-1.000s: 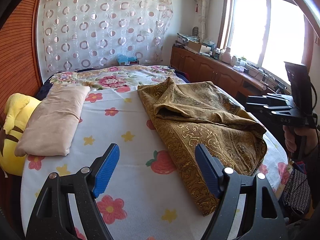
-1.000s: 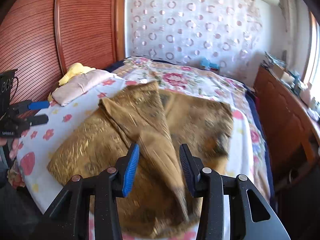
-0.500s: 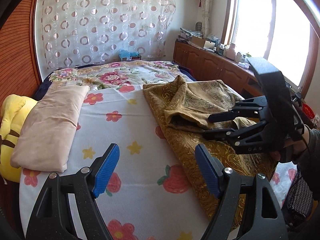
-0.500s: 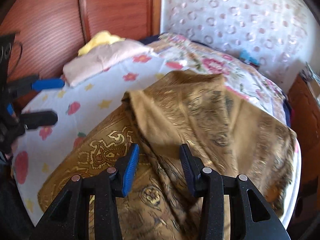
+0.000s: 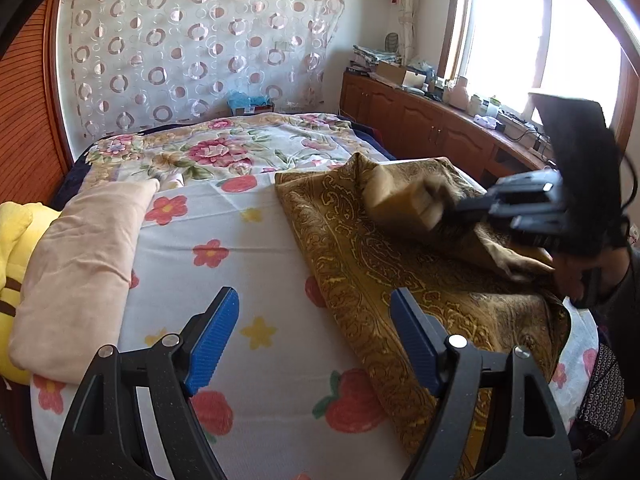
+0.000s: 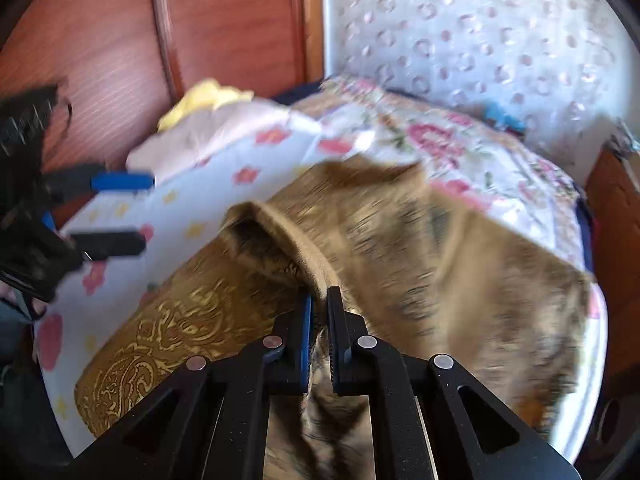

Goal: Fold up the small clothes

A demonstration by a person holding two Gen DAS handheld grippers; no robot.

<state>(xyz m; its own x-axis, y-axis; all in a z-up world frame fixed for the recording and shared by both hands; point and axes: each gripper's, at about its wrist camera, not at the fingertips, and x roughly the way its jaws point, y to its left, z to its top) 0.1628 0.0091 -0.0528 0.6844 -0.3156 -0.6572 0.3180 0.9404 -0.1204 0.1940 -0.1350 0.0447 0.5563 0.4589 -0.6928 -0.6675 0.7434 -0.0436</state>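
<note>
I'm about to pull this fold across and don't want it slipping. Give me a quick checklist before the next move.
1. Right gripper clamped on the gold patterned cloth: ok, a fold sits between its pads.
2. Left gripper free: ok, open, holding nothing.
3. Bed sheet beside the cloth bare for laying: ok.
4. Beige pillow apart from the cloth: ok.
5. How many layers are pinched: cannot tell, blurred.

The bed (image 5: 256,264), sheeted in flower print, carries a gold patterned cloth (image 5: 360,264), a beige pillow (image 5: 80,264) and a yellow plush toy (image 5: 16,232).
</note>
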